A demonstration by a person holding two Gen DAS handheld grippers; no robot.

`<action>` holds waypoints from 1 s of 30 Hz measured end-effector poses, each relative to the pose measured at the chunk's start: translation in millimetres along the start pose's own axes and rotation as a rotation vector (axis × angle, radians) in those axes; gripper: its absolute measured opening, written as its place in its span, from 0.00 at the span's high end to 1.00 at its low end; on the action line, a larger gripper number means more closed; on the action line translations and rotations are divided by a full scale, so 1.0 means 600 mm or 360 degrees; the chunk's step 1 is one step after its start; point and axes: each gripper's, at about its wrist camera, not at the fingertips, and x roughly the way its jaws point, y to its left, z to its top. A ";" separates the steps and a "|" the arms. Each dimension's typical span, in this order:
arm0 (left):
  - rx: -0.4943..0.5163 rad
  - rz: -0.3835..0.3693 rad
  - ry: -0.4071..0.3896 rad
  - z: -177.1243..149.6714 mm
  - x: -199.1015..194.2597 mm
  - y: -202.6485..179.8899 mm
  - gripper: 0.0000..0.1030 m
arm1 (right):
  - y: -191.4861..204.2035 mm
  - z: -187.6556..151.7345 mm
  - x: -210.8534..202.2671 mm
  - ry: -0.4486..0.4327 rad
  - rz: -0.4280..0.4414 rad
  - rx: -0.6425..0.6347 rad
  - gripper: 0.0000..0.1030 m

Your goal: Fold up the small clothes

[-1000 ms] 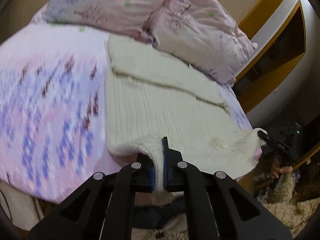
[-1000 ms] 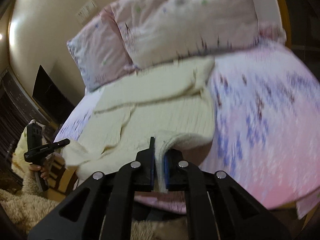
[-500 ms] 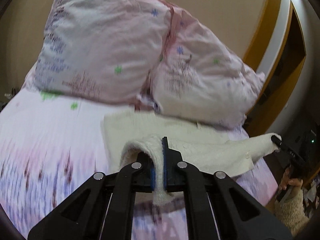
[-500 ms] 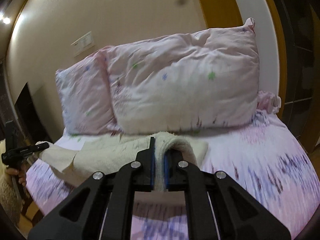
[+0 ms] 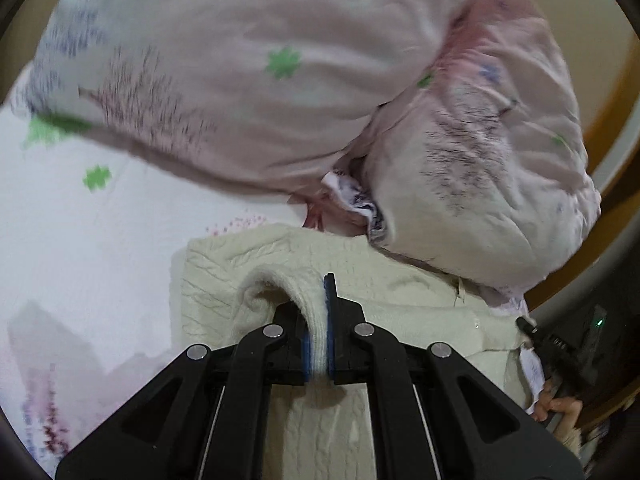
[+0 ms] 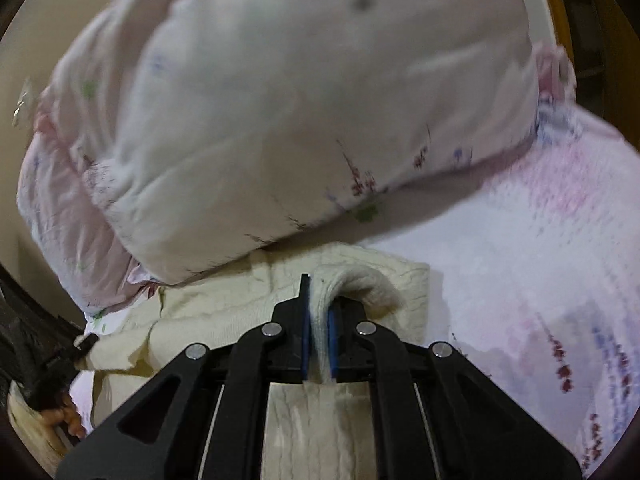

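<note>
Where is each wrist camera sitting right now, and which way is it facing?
Left wrist: on the left gripper, looking along its fingers toward the pillows; its jaws pinch the cream sweater; the right gripper shows at right.
Right wrist: on the right gripper, facing the same pillows, clamped on the sweater; the left gripper shows at left.
Shared: sweater, pillows, floral bedsheet.

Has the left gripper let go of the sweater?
No, the left gripper is shut on a fold of the cream sweater, with knit pinched between its blue pads.
</note>
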 end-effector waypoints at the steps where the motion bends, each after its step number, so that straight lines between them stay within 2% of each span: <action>1: -0.0015 -0.0004 0.0010 0.000 0.005 0.003 0.96 | -0.003 0.002 0.007 0.0014 -0.0001 0.0017 0.94; 6: -0.0025 -0.0001 0.0048 0.005 0.019 -0.002 0.95 | -0.006 0.011 0.039 0.0079 -0.0031 0.0068 0.90; 9: -0.0066 -0.0026 0.0066 0.011 0.021 -0.002 0.92 | -0.013 0.016 0.043 0.0102 0.0009 0.0143 0.73; 11: -0.0085 -0.0046 0.0059 0.014 0.013 -0.002 0.75 | -0.015 0.019 0.035 0.0071 0.0015 0.0154 0.57; 12: -0.0087 -0.0046 0.0037 0.015 0.004 -0.003 0.58 | -0.016 0.020 0.025 0.0041 0.0003 0.0146 0.55; 13: -0.0083 -0.0041 0.0008 0.015 -0.006 -0.004 0.47 | -0.018 0.020 0.013 0.0006 -0.0009 0.0135 0.53; 16: -0.0028 -0.0031 -0.0040 0.013 -0.039 -0.010 0.47 | -0.027 0.013 -0.019 -0.0036 -0.0011 0.0110 0.53; 19: 0.0034 0.0043 -0.0051 -0.001 -0.071 -0.007 0.47 | -0.037 -0.008 -0.048 -0.0032 -0.0021 0.0059 0.54; 23: 0.0072 0.0144 -0.0015 -0.026 -0.084 0.005 0.47 | -0.046 -0.047 -0.066 0.0025 -0.0033 -0.0019 0.62; 27: 0.0116 0.0226 0.0027 -0.051 -0.086 0.012 0.47 | -0.055 -0.078 -0.067 0.0121 -0.0051 -0.0049 0.63; 28: 0.0127 0.0234 0.0040 -0.057 -0.086 0.012 0.48 | -0.060 -0.084 -0.067 0.0147 -0.0058 -0.0052 0.65; 30: 0.0133 0.0230 0.0058 -0.064 -0.087 0.013 0.52 | -0.065 -0.093 -0.062 0.0181 -0.0063 -0.0056 0.78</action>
